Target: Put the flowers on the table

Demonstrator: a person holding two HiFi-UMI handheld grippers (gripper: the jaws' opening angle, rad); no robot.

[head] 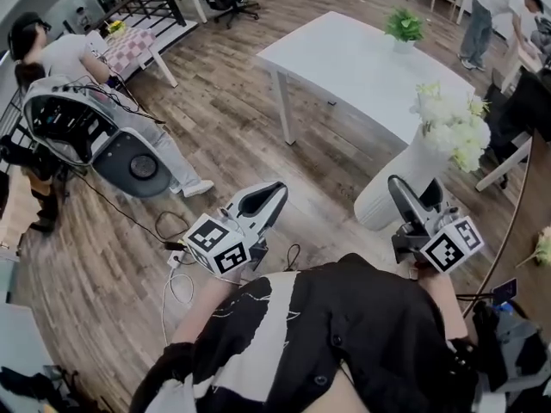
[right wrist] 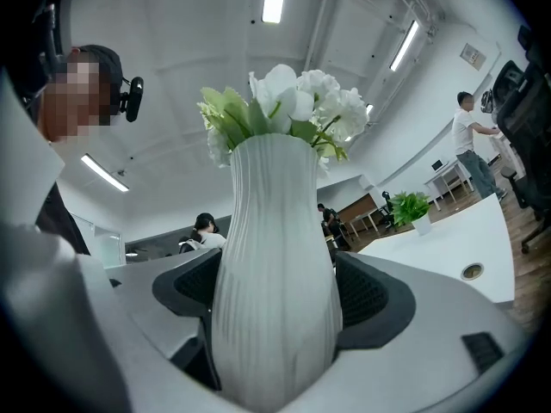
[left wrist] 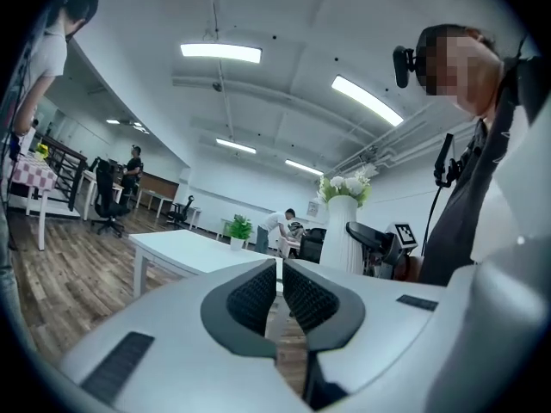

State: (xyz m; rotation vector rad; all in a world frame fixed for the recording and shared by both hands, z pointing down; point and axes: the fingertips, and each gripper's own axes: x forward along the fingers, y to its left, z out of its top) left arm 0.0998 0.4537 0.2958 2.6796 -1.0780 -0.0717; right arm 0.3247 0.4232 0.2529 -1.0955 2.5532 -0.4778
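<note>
We see the white desk (head: 344, 58) ahead across the wooden floor (head: 224, 136), bare but for a small potted plant (head: 403, 26) at its far end; the tall ribbed white vase (head: 392, 183) with the flowers (head: 452, 127) is not on it yet, but leans over the floor just short of the desk's near corner, on our right; we cannot tell whether its foot is clear of the floor. The right gripper (right wrist: 274, 269) is spread wide with the vase's lower body filling the gap and both pads against it, so we judge the pick-up done; the carry to the desk and the setting down upright are left. The left gripper (left wrist: 281, 275) has its jaws nearly together and holds nothing.
</note>
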